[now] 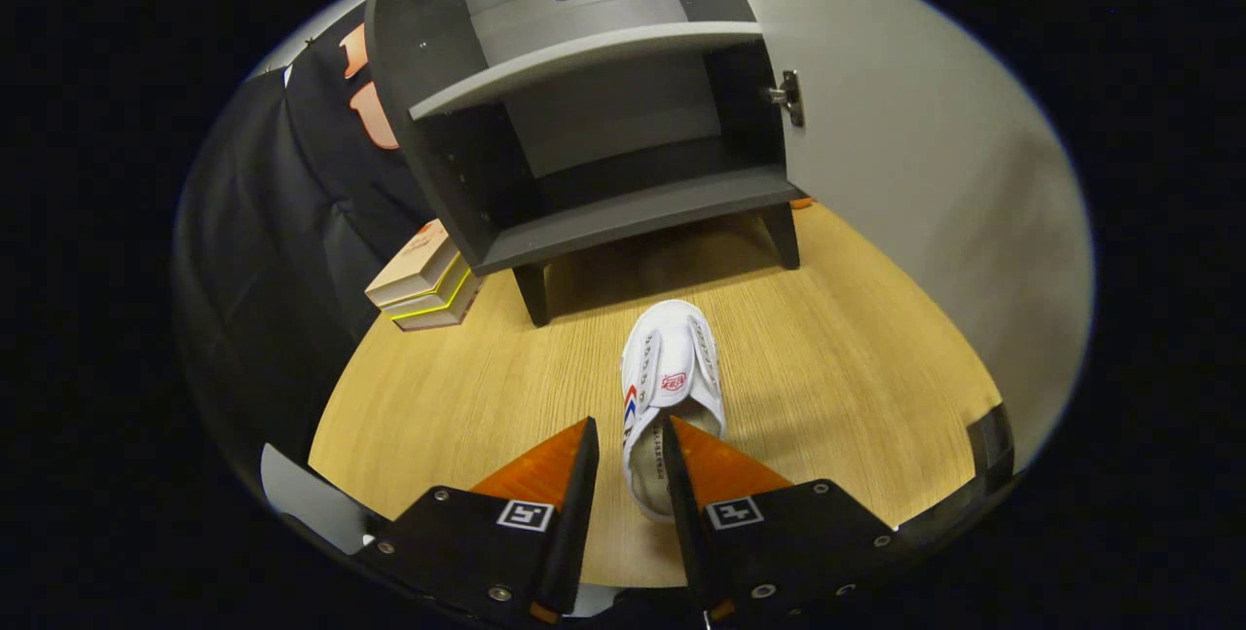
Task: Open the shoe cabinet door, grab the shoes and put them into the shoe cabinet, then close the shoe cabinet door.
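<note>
The tool (631, 440) is set narrow, its fingers flanking the heel of a white shoe (670, 387) on the wooden floor (847, 367); contact is unclear. Beyond the toe stands the dark shoe cabinet (623, 124), door (905, 172) open, shelves bare. Stacked boxes (425, 279) sit beside it.

Gripper (628, 435): two wedge fingers, orange top faces tapering to a point at the far end, black inner edges w/ flat pads. Near end of each finger sits on a black angular mount plate. One square black-and-white fiducial tag per plate, close to the inner edge, left & right. Silver round-head screws at plate corners, several per side. Small orange bit peeks out under each finger at the near end. Finish matte, plates approx. mirror each other.
</note>
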The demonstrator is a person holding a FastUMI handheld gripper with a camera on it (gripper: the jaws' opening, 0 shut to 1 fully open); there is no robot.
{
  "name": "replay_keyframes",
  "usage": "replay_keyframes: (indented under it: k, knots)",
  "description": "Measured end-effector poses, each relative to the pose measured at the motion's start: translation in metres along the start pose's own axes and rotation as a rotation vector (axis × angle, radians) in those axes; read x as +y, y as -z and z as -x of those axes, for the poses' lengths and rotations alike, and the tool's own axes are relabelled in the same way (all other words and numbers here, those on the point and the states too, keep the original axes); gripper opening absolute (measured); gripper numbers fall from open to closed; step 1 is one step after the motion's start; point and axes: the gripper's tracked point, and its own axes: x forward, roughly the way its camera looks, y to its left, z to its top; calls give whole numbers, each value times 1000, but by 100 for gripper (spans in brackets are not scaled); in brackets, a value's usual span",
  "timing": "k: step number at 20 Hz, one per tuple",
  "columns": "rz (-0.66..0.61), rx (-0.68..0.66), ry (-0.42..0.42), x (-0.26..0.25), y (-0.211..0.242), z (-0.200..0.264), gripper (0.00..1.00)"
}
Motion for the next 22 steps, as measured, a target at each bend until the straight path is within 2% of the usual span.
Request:
replay_keyframes:
  k: [10, 11, 12, 14, 16, 22]
  knots:
    - [-36, 100, -27, -2, 17, -74, 29]
    - [-39, 107, -31, -1, 18, -76, 25]
    - [-37, 112, -35, 3, 18, -78, 14]
    - [-12, 112, -26, 6, 16, -78, 4]
    - [2, 89, 4, 3, 5, -75, 1]
    - [20, 43, 27, 5, -25, -39, 0]
